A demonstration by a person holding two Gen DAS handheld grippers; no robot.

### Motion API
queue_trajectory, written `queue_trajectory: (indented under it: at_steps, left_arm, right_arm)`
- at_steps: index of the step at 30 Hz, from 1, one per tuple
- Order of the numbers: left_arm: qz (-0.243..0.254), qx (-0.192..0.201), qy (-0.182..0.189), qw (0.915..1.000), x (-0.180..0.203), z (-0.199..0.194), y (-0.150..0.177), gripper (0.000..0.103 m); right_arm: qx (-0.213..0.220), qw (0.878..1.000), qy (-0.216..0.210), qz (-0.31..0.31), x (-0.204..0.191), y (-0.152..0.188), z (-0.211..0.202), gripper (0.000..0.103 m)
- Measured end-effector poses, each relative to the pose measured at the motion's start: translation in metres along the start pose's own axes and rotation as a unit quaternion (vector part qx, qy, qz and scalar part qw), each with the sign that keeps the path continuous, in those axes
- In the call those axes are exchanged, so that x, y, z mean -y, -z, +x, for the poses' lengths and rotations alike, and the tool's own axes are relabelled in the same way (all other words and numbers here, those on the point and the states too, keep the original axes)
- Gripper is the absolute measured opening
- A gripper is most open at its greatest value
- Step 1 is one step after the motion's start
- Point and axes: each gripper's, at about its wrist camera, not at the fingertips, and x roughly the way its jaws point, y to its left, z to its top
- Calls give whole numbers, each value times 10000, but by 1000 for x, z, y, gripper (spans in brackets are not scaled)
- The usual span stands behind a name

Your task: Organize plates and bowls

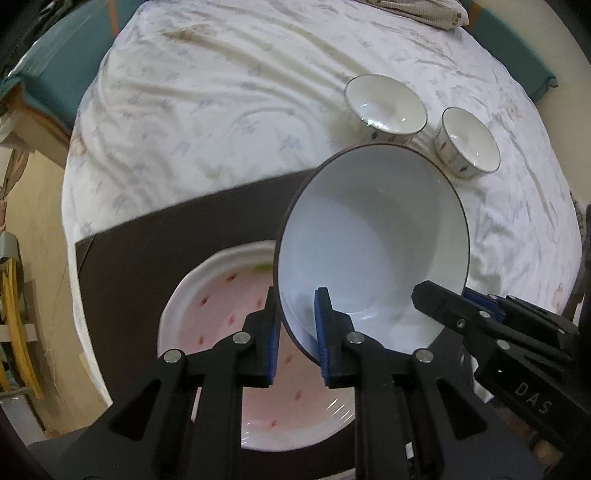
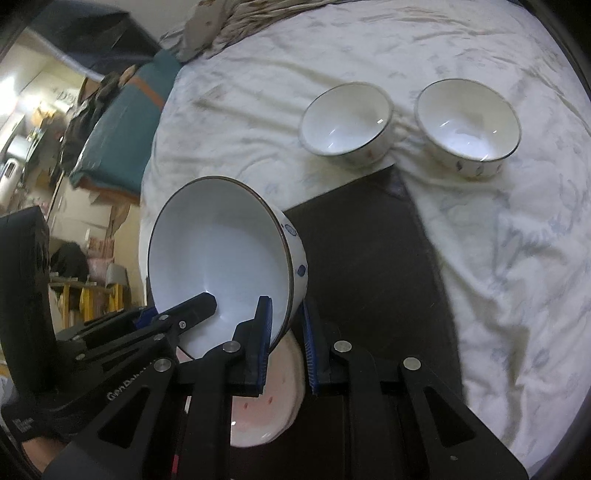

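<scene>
A large white bowl [image 1: 373, 240] [image 2: 221, 243] with a dark rim and blue dots outside hangs tilted above a pink-spotted plate [image 1: 221, 306] [image 2: 269, 402]. The plate lies on a dark mat [image 1: 166, 229] [image 2: 369, 258]. My left gripper [image 1: 297, 332] [image 2: 173, 314] is shut on the bowl's near rim, one pad inside and one outside. My right gripper [image 2: 286, 343] [image 1: 447, 295] is shut on the rim at the opposite side. Two small white bowls [image 1: 386, 103] [image 1: 469, 142] [image 2: 345, 118] [image 2: 467, 118] with a leaf pattern stand upright side by side on the sheet beyond the mat.
A wrinkled white sheet [image 1: 221, 110] [image 2: 480, 240] covers the bed under everything. A teal cushion [image 1: 66, 85] [image 2: 122, 122] edges the bed at the left, and a pillow [image 1: 424, 11] lies at the far end. Cluttered floor and furniture [image 2: 74, 277] lie past the bed's left edge.
</scene>
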Motion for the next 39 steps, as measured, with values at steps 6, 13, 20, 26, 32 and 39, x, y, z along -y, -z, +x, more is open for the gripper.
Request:
queue_trajectory:
  at_steps: [6, 13, 20, 26, 32, 39]
  left_arm:
    - [-190, -213, 122, 9995, -37, 4, 35, 15]
    - [-130, -238, 171, 9995, -54, 6, 53, 15]
    - [-133, -343, 247, 9990, -61, 22, 60, 15]
    - [-182, -429, 233, 9986, -62, 33, 60, 15]
    - [-322, -454, 273, 9981, -68, 37, 59, 15]
    - [-521, -376, 345, 9973, -78, 36, 56, 15]
  right_arm:
    - [-190, 9994, -40, -293, -32, 30, 15, 18]
    - [-412, 9981, -131, -433, -50, 51, 33, 18]
    - [-610, 9974, 13, -388, -51, 67, 50, 18]
    - [-709, 9966, 128, -389, -50, 69, 60, 18]
    - [-860, 9951, 175, -461, -49, 70, 72, 19]
    - [-855, 9957, -31, -365, -48, 64, 73, 19]
